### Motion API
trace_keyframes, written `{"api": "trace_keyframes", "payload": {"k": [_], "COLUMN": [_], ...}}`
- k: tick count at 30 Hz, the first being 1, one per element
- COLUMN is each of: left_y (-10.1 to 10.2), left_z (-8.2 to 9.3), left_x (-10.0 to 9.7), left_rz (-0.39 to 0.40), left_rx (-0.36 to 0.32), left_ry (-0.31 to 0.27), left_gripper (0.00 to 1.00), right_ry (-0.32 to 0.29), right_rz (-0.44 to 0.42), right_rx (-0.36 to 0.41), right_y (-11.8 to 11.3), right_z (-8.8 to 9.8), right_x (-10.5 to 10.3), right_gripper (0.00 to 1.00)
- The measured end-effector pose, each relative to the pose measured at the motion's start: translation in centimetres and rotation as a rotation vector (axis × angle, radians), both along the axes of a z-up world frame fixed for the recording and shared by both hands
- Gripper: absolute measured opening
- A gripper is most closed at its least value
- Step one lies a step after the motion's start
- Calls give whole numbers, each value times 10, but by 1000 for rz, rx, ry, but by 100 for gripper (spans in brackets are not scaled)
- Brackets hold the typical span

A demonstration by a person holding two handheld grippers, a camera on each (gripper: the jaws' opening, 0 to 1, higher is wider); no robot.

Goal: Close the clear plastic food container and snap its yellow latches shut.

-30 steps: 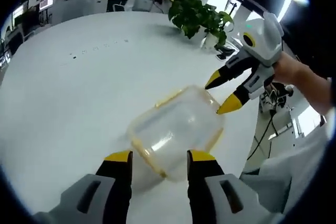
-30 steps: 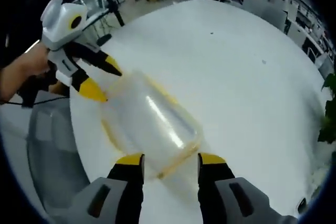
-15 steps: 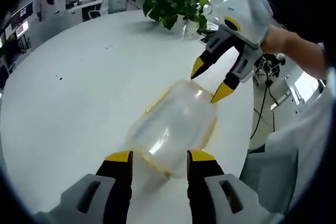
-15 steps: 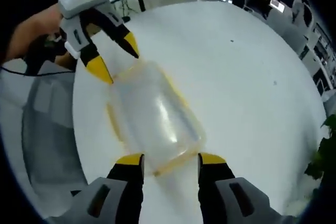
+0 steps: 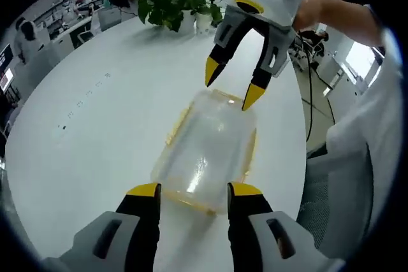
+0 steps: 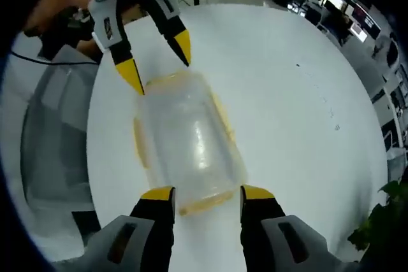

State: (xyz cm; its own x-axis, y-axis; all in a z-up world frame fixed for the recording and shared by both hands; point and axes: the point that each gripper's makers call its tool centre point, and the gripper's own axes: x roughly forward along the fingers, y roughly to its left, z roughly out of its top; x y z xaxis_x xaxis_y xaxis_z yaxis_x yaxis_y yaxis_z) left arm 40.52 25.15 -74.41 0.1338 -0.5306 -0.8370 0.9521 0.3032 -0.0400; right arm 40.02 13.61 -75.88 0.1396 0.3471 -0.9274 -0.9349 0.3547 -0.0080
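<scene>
- Left gripper view: the left gripper (image 5: pixel 193 190) holds its jaws apart with nothing between them, and the near short end of the clear container (image 5: pixel 207 151) lies just ahead of the tips on the white table (image 5: pixel 89 138). The right gripper (image 5: pixel 232 91) comes in from beyond, jaws spread, straddling the container's far end; contact cannot be told. A potted plant (image 5: pixel 169 4) stands well beyond.
- Right gripper view: the right gripper (image 6: pixel 207 193) is open and empty, the container (image 6: pixel 185 144) just ahead of its tips, yellow latches (image 6: pixel 138 142) along the rim. The left gripper (image 6: pixel 157 62) brackets the far end, open.
- Done well, each gripper probably presses a latch squarely inward while the other steadies the opposite end, so the container does not slide.
</scene>
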Motion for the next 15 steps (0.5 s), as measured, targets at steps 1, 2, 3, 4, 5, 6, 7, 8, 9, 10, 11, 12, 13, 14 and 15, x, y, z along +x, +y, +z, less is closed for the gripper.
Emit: {"api": "trace_keyframes", "payload": {"k": [1,2,3,4,5,6,7,8,9,10,11,12,13,14,15], "left_y": [0,-1,-2,-2,-3,-4,-5,-6,-7,-7,-7,-7,-7,-7,-8], "left_z": [-1,-1,0,0,0,0,0,0,0,0,0,0,0,0,-1], "left_x": [0,0,-1,0,0,-1,-1,-1,-2,-1,0,2,3,3,3], "left_rz": [-7,-30,-44,-47,-57,-71,-80,-92,-105,-136,-134,-131,-134,-139,-142], "left_rx": [7,14,16,19,24,23,21,24,25,27,27,29,29,24,23], "left_ry": [-3,-10,-17,-22,-24,-25,-27,-29,-29,-39,-44,-46,-44,-42,-42], "left_gripper": [41,41,41,41,41,41,41,41,41,41,41,41,41,41,41], "right_ry": [-1,-2,-1,0,0,1,3,2,1,-1,0,4,6,8,8], "right_rz": [9,24,34,40,45,50,53,60,67,80,82,84,85,88,93], "right_rx": [-4,-11,-14,-17,-18,-19,-21,-23,-27,-30,-25,-18,-13,-10,-10], "right_y": [1,1,2,2,3,4,4,5,5,6,7,9,11,12,13], "right_z": [0,-1,-1,-1,-1,-1,-2,-2,-3,-3,-2,-1,-1,0,-1], "right_x": [-1,-1,-1,-1,-2,-2,-2,-1,-1,-1,-2,-2,-2,-2,-2], "right_gripper": [39,39,39,39,39,39,39,38,38,37,37,37,37,37,37]}}
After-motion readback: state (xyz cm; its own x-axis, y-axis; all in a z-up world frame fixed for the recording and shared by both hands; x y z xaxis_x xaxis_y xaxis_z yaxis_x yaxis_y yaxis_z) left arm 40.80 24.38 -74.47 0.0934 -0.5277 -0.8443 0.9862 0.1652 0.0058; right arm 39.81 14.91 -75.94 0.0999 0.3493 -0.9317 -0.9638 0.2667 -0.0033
